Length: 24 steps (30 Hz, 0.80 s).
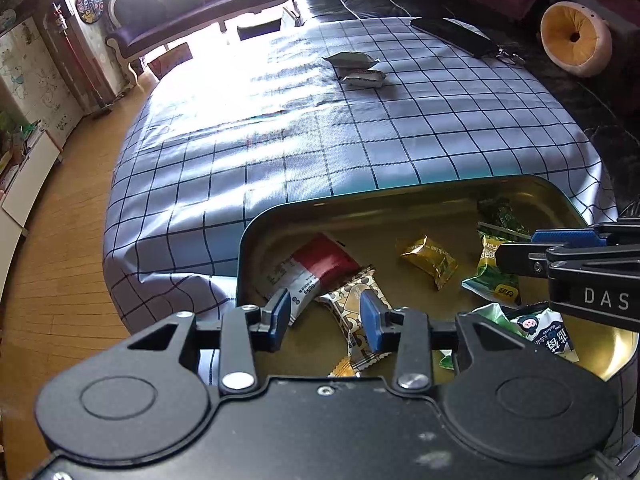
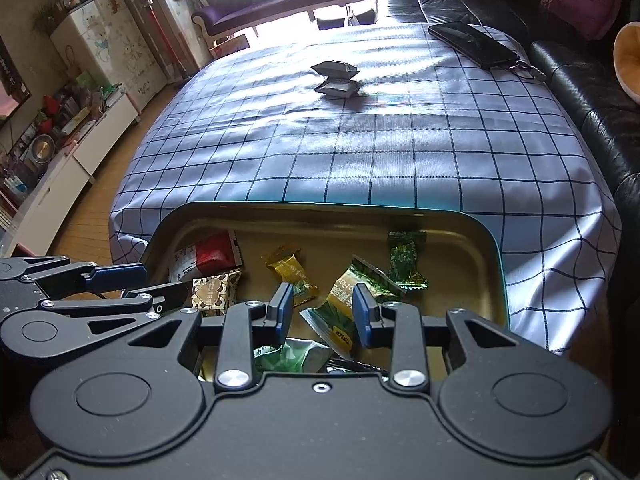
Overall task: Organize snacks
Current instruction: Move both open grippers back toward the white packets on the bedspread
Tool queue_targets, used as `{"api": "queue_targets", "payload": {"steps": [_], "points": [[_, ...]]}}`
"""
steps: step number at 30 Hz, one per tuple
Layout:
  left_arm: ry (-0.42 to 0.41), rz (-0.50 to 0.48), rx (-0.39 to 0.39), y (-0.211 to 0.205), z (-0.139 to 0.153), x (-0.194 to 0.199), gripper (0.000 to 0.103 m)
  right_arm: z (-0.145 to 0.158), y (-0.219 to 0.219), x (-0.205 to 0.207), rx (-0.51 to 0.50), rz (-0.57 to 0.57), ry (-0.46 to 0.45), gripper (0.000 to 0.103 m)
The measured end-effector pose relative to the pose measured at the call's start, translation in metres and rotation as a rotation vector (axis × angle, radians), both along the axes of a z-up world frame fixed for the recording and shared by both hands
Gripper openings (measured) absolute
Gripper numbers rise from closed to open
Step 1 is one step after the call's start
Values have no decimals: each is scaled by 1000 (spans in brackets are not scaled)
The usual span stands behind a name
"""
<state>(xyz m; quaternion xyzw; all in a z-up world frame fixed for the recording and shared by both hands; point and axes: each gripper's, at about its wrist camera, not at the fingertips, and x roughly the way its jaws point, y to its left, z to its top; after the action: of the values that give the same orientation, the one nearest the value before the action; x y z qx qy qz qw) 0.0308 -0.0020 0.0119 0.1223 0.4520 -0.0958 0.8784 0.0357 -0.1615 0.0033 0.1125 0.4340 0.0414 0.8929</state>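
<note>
An open gold-lined tin (image 1: 280, 216) (image 2: 486, 248) sits at the near edge of the checked tablecloth and holds several wrapped snacks. My left gripper (image 1: 325, 316) (image 2: 162, 283) hangs open over the tin's left end. A brown-and-white patterned packet (image 1: 352, 300) (image 2: 214, 290) lies below the gap, beside a red-and-white packet (image 1: 316, 266). My right gripper (image 2: 321, 310) (image 1: 532, 246) is open over the middle of the tin. A green-and-yellow packet (image 2: 342, 288) (image 1: 490, 276) lies under it, with no pad pressing on it. Two pale packets (image 1: 356, 70) (image 2: 336, 78) lie far out on the cloth.
A gold candy (image 1: 428, 254) and a dark green candy (image 2: 404, 258) also lie in the tin. A black phone (image 2: 472, 44) rests at the table's far right. A black sofa (image 2: 592, 92) lines the right side, and the wooden floor (image 1: 60, 240) drops away on the left.
</note>
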Motion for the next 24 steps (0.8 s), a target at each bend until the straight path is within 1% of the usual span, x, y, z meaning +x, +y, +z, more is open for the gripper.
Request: {"api": "queue_targets", "payload": {"steps": [11,24], "points": [[-29,-2,1,-4,7,15,40,4,-1,11,-15,6,-14,43],[-55,35,-4,-1,14,47,40,12,-8,32,-31,-6,-47,43]]}}
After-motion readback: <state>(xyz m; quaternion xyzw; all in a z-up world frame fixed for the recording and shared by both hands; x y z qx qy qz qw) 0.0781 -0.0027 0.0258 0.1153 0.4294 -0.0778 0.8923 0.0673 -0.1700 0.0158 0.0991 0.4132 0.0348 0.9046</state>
